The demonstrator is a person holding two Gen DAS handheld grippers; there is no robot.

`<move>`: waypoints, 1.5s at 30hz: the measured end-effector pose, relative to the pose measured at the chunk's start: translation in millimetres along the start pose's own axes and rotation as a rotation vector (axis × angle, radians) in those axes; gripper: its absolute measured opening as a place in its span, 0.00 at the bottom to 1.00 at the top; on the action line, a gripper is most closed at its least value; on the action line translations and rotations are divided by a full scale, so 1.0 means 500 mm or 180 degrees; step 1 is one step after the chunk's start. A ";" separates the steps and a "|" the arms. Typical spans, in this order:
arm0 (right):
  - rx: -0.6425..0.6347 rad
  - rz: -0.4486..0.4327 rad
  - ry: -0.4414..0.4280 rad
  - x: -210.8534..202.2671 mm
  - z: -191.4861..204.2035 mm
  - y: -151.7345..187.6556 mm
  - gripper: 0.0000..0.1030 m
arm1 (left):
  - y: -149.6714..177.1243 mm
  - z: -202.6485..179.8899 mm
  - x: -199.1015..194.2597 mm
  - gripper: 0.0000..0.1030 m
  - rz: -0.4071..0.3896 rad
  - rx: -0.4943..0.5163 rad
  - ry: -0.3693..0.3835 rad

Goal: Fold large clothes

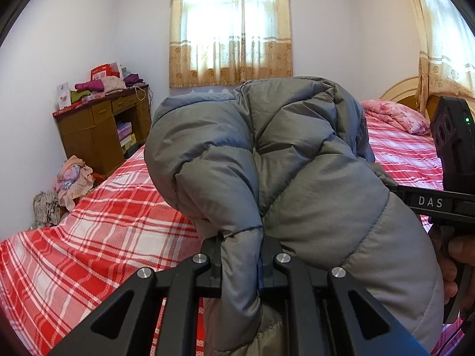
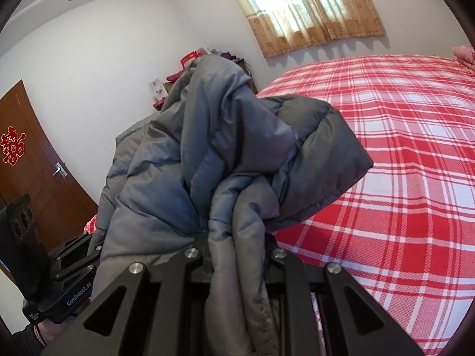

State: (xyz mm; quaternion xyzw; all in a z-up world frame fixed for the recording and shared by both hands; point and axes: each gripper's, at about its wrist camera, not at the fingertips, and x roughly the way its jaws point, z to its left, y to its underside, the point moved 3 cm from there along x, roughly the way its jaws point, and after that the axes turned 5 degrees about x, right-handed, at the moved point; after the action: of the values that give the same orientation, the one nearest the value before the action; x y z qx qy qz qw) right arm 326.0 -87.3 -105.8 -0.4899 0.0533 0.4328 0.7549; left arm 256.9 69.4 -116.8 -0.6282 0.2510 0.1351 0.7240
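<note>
A large grey puffer jacket (image 1: 297,154) hangs bunched in the air above a bed with a red and white plaid sheet (image 1: 98,237). My left gripper (image 1: 241,258) is shut on a fold of the jacket's edge. My right gripper (image 2: 237,255) is shut on another bunched part of the jacket (image 2: 207,154). The right gripper's body shows at the right edge of the left wrist view (image 1: 451,184), and the left gripper's body shows at the lower left of the right wrist view (image 2: 68,270). The plaid bed (image 2: 400,178) stretches to the right.
A wooden desk (image 1: 98,127) piled with clothes and boxes stands by the far wall left of the bed. Clothes lie heaped on the floor (image 1: 71,181). A pink quilt (image 1: 394,115) lies at the headboard. A curtained window (image 1: 231,29) is behind. A brown door (image 2: 32,163) is at left.
</note>
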 end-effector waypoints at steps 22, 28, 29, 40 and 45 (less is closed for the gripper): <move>0.0065 0.0252 0.0272 0.062 -0.022 0.027 0.19 | 0.045 0.030 0.028 0.20 0.0148 0.0013 -0.0143; 0.0073 0.0292 0.0403 0.070 -0.035 0.039 0.19 | 0.060 0.049 0.049 0.39 0.0268 -0.0053 -0.0194; 0.0077 0.0297 0.0419 0.071 -0.036 0.040 0.19 | 0.062 0.053 0.051 0.42 0.0281 -0.0059 -0.0221; -0.0040 0.0337 0.0683 0.086 -0.028 0.046 0.26 | 0.079 0.101 0.075 0.80 0.0381 -0.0237 -0.0487; -0.0079 0.0349 0.0845 0.094 -0.023 0.050 0.32 | 0.092 0.127 0.089 0.89 0.0439 -0.0420 -0.0465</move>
State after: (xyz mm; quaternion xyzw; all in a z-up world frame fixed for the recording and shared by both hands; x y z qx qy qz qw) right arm 341.4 -64.6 -152.5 -0.5485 0.1740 0.4055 0.7103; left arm 283.1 134.4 -174.0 -0.6442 0.2308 0.2462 0.6864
